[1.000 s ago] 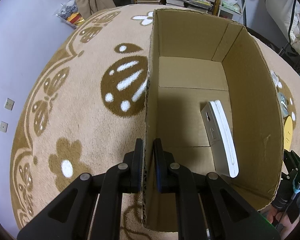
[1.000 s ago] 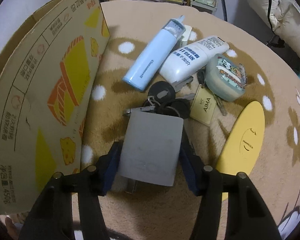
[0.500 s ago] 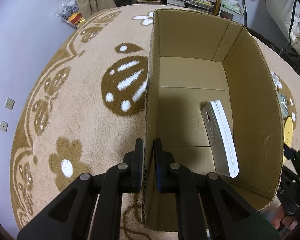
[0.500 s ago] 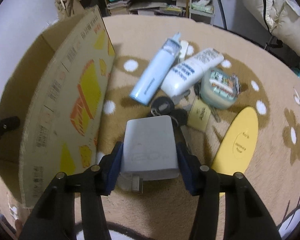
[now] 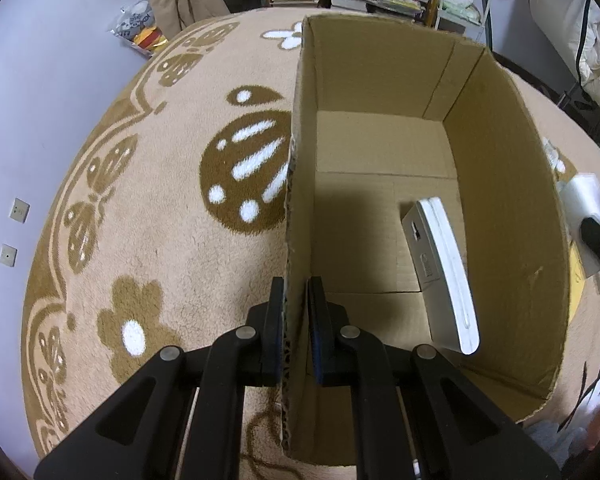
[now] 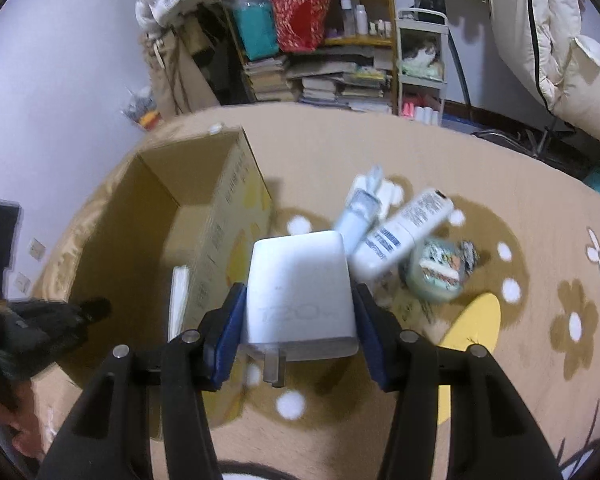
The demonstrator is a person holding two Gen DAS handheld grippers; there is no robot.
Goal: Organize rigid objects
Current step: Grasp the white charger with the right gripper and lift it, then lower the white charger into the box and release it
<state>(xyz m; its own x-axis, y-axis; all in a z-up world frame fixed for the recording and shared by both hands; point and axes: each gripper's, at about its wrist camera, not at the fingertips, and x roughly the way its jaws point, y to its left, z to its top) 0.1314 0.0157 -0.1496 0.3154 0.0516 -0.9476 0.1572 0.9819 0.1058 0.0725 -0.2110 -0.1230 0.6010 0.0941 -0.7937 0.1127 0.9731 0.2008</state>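
Now that the charger is hanging off the rug, these lines are taking stock:

Change: right gripper [image 6: 300, 320] is carrying the white charger [image 6: 302, 292] up from the pile it was sitting beside a second ago; the keys that were showing past it are no longer showing.
Meaning: pick appears done; the carry to the box [image 6: 220, 240] looks to be starting.
Right claw: pads are pinching the charger by its two sides, prongs pointing back toward the camera.
Left claw: left gripper [image 5: 296, 320] is pressing together on the box's near-left wall, one pad outside and one inside, unchanged from before.
Box: it is lying at ten o'clock of the charger, mouth open upward.
Inside: white slab [image 5: 444, 272] is leaning at three o'clock, near the right wall; the floor from eleven to one o'clock is lying bare.
Edge: the right wall's rim is standing between charger and floor, so the charger probably needs to clear it.
Left behind: bottle [image 6: 358, 212], tube [image 6: 404, 232], tin [image 6: 436, 272] and yellow disc [image 6: 476, 320] are waiting at one to three o'clock.
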